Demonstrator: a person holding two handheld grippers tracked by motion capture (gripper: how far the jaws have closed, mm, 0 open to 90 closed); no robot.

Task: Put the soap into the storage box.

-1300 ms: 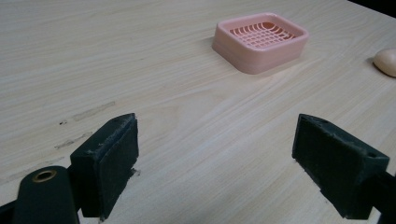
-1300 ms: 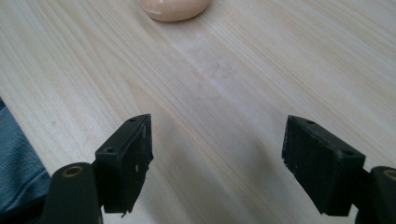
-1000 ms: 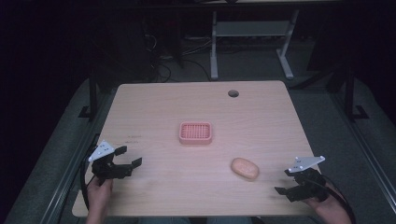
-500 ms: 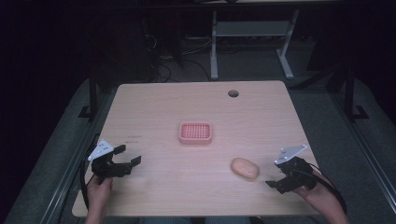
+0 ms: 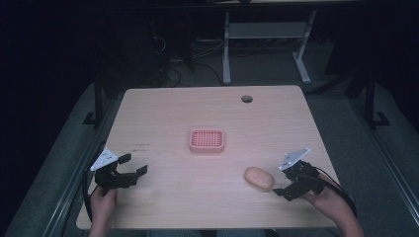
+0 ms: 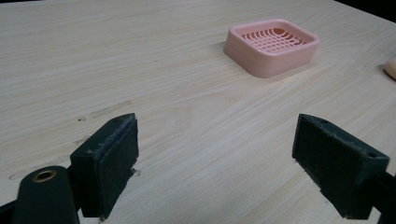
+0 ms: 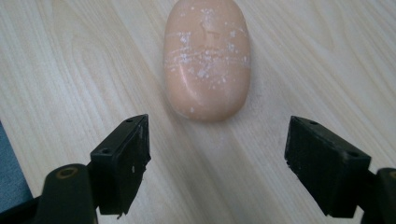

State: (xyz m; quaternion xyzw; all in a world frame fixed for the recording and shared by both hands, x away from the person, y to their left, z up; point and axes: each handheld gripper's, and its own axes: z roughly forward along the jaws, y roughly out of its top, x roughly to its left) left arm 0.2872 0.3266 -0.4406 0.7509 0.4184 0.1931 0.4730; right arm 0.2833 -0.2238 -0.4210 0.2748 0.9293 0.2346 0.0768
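Observation:
A peach soap bar (image 5: 259, 178) lies on the wooden table (image 5: 168, 113) at the front right. A pink slotted soap dish (image 5: 207, 140) sits empty near the table's middle. My right gripper (image 5: 282, 181) is open just right of the soap. In the right gripper view the soap (image 7: 206, 58) lies just ahead of the open right gripper (image 7: 217, 168), not between its jaws. My left gripper (image 5: 134, 163) stands open at the front left with nothing in it. In the left gripper view the left gripper (image 6: 215, 172) faces the dish (image 6: 272, 45), and the soap's edge (image 6: 391, 69) shows at the far right.
A round cable hole (image 5: 246, 98) sits at the table's far right. A white desk frame (image 5: 264, 34) stands on the floor beyond the table. Dark floor surrounds the table on all sides.
My right gripper has moved left and forward, closing in on the soap bar while staying open. The left gripper has stayed put.

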